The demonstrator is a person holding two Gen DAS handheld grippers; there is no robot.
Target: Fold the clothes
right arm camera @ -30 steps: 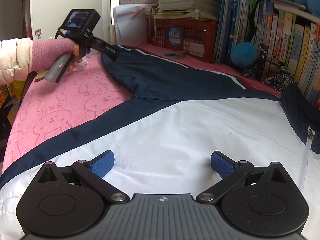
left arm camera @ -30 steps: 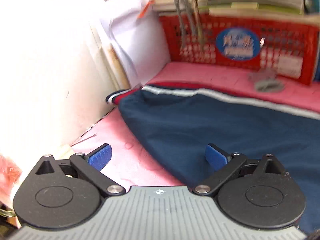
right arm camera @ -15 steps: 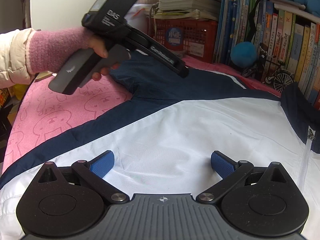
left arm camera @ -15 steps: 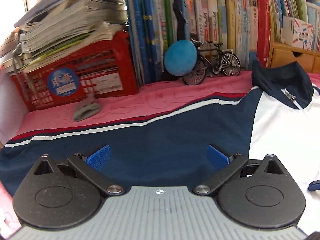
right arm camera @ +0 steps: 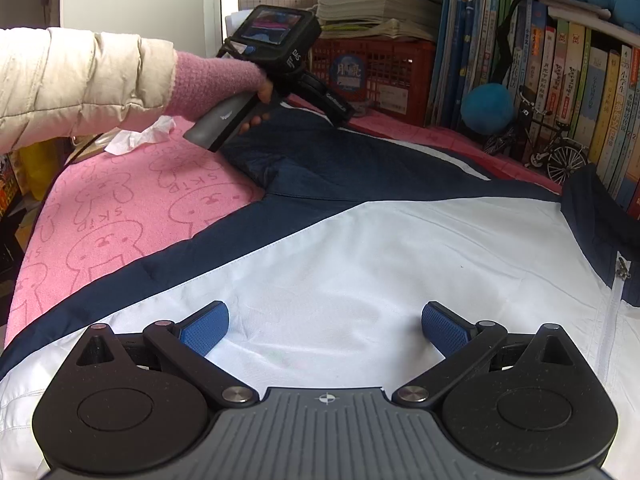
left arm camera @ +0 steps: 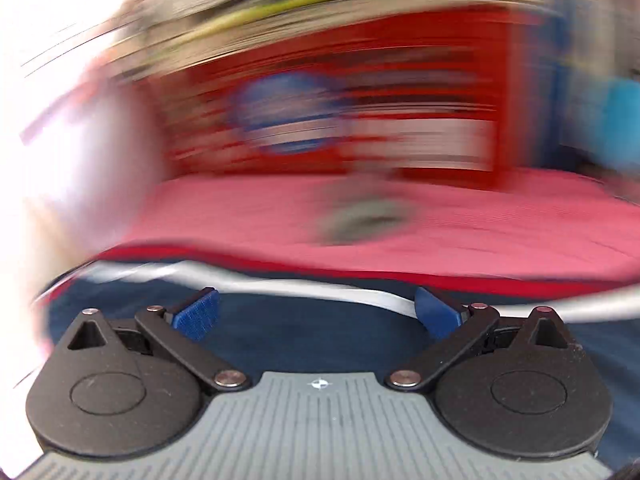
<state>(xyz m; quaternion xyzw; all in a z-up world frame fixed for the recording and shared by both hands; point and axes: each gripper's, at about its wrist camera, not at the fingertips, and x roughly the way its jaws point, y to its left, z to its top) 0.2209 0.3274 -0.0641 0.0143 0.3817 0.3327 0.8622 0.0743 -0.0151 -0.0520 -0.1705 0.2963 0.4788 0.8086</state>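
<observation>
1 jacket, 2 grippers: left, right; 1 red crate, 1 blue ball, 1 toy bike.

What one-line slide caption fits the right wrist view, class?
Right gripper open over a white-and-navy jacket on a pink towel, left gripper at the far sleeve.

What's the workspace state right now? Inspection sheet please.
Surface: pink towel with rabbit print, covering the table.
Job's things: navy-and-white jacket spread flat, sleeve stretched toward the far left.
Clutter: crumpled tissue; small grey item, blurred.
Grippers: left gripper open over the sleeve; right gripper open over the white panel.
Cables: nothing seen.
Surroundings: red crate under stacked papers, books, blue ball, model bicycle.
</observation>
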